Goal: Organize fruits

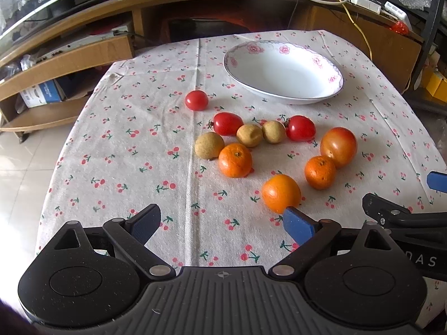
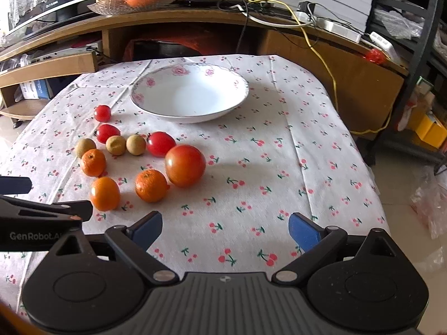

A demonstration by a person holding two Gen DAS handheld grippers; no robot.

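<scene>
Both my left fingers (image 1: 222,223) and right fingers (image 2: 225,230) are spread wide, empty. I should straddle the nearest orange (image 1: 281,193), before the bowl (image 1: 282,72), squarely and squeeze gently.

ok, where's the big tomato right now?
The big tomato sits on the cloth at the right end of the fruit cluster in both views, touching a mandarin on its near side, with a small red tomato just behind it, well short of the bowl.
</scene>
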